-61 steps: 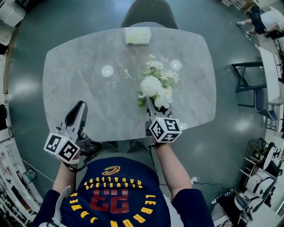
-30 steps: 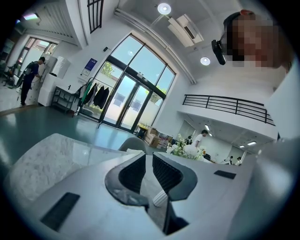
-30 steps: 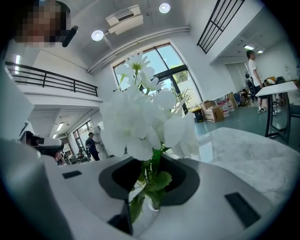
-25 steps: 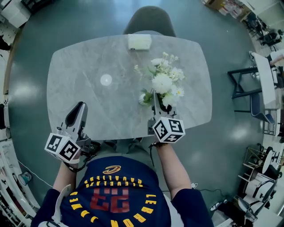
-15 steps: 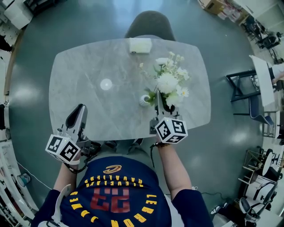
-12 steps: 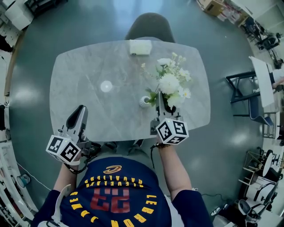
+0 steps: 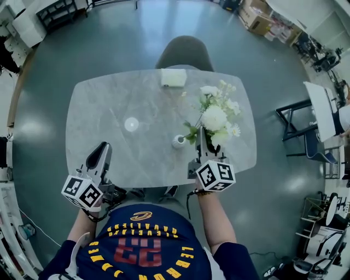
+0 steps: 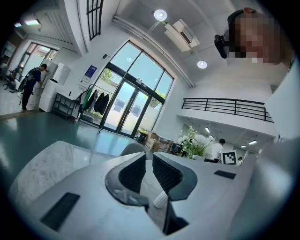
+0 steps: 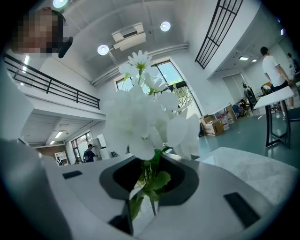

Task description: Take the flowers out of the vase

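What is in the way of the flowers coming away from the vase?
Nothing visible. The right tongs grip the flowers by the stems, with the blooms to the right of the vase and open space above. The left tongs are shut, well away by the near table edge.

Ceiling lamps (image 8: 160, 14) glare brightly; fisheye edges darken, warp.

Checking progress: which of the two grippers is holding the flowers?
The right gripper: its jaws pinch the flowers by their stems, clear of the vase. The left gripper is shut and empty.
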